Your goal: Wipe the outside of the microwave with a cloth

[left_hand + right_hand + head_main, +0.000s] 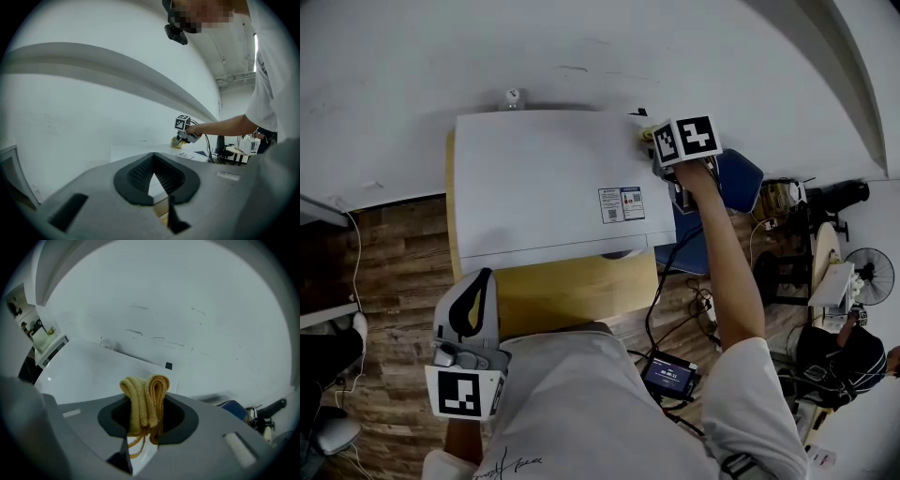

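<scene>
The right gripper (144,417) had its fingers clamped on a folded yellow cloth (144,394) at the microwave's (544,178) top corner, upper right of the head view. The left gripper (476,289) hung closed and empty at lower left. Wiping looked under way, with the front and sides likely still to do.

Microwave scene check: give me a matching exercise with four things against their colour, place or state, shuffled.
Things:
1. cloth
2. left gripper
3. sticker
4. microwave

Descriptions:
a. white, standing on the wooden table
b. on the microwave's top, near its right edge in the head view
c. yellow, clamped in the right gripper at the top's far right corner
d. jaws together, nothing between them, held close to the person's body

Pairs: 1-c; 2-d; 3-b; 4-a
</scene>
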Action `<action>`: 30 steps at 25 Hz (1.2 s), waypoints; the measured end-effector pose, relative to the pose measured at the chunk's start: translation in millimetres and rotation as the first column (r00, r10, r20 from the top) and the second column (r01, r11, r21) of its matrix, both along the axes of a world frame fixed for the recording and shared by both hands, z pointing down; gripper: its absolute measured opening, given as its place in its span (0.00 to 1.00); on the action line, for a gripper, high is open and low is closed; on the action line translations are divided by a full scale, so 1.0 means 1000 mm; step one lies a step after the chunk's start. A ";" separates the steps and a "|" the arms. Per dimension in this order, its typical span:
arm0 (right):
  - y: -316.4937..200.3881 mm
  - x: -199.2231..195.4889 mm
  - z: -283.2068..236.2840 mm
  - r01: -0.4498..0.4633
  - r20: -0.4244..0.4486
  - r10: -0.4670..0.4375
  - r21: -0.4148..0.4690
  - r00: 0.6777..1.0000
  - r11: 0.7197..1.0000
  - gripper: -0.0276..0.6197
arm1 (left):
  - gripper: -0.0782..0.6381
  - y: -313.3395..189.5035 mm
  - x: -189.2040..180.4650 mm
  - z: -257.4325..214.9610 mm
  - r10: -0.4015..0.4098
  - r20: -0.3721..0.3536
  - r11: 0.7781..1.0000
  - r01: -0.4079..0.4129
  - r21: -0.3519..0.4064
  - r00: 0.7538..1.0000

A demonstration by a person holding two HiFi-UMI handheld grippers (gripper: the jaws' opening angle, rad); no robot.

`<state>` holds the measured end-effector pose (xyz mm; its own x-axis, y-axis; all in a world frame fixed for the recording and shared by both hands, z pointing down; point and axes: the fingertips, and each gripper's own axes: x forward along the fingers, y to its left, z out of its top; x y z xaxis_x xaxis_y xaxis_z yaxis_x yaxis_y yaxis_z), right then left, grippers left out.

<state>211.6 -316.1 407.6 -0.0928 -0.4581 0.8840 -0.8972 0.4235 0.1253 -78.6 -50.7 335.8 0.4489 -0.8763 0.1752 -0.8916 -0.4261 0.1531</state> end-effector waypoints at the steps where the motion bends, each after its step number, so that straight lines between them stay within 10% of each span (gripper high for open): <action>1: 0.001 -0.004 0.001 0.006 -0.001 -0.006 -0.002 1.000 1.000 0.23 | 0.10 0.001 -0.002 0.000 -0.001 0.000 1.000 0.001 -0.001 1.000; 30: 0.024 -0.104 0.000 0.165 0.043 -0.165 -0.011 0.985 0.986 0.23 | 0.10 0.009 -0.019 0.002 0.008 -0.012 1.000 -0.008 0.003 1.000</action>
